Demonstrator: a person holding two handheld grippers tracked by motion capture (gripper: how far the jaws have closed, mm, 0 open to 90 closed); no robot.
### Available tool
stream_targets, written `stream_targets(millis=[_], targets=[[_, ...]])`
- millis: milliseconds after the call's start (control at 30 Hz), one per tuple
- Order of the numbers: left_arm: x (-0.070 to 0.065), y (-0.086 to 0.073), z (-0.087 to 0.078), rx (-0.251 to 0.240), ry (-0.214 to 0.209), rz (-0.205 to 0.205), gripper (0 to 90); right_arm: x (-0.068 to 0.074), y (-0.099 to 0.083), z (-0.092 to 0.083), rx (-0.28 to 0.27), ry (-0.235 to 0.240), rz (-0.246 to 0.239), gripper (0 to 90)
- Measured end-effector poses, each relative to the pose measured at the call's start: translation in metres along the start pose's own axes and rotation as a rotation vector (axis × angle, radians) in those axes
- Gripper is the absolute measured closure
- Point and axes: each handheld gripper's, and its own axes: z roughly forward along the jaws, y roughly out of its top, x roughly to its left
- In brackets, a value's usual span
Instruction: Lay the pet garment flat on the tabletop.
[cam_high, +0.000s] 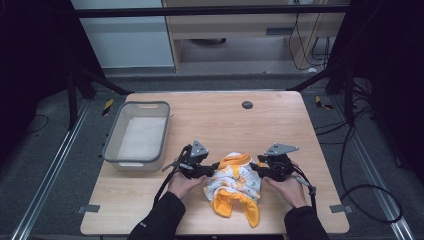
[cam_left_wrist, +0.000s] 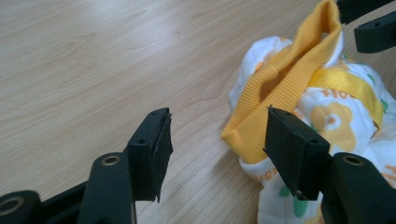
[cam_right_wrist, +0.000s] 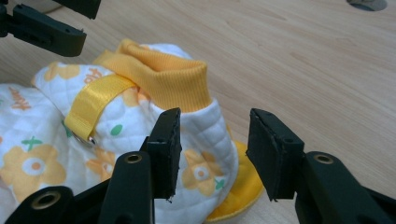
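Left gripper (cam_left_wrist: 215, 135) and right gripper (cam_right_wrist: 212, 149), both spread and empty, flanked a flowered garment (cam_high: 235, 186); its lettering was unreadable.

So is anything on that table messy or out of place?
Only the small flowered garment: it lies crumpled in a heap near the table's front edge, its yellow cuff sticking up, between two open grippers. The grey bin sits squarely.

text: orange printed letters on garment (cam_left_wrist: 327, 116) | legibility: partial, word unreadable | place: beside the yellow strap (cam_left_wrist: 343, 83) and on the white quilted cloth near the yellow cuff (cam_right_wrist: 163, 77) | other text: none
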Motion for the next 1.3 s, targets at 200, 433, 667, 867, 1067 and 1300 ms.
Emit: stream_targets(millis=[200, 433, 667, 867, 1067, 1300], targets=[[-0.004, -0.002, 0.011, 0.042, -0.025, 0.010, 39.5, 0.002, -0.003, 0.008, 0.029, 0.003, -0.032, 57.0], [-0.002, -0.006, 0.021, 0.064, -0.055, -0.007, 39.7, 0.002, -0.007, 0.013, 0.061, 0.016, -0.029, 62.1], [-0.001, -0.007, 0.025, 0.078, -0.111, -0.029, 51.8, 0.004, -0.008, 0.017, 0.086, 0.017, -0.037, 74.9], [-0.001, -0.006, 0.024, 0.093, -0.165, -0.059, 73.6, 0.005, -0.008, 0.017, 0.097, 0.024, -0.039, 87.0], [-0.003, -0.005, 0.019, 0.085, -0.170, -0.070, 82.4, 0.007, -0.007, 0.012, 0.077, 0.029, -0.026, 88.0], [-0.006, 0.001, -0.002, 0.044, -0.151, -0.045, 83.1, 0.011, -0.004, 0.001, 0.028, 0.029, -0.030, 88.0]])
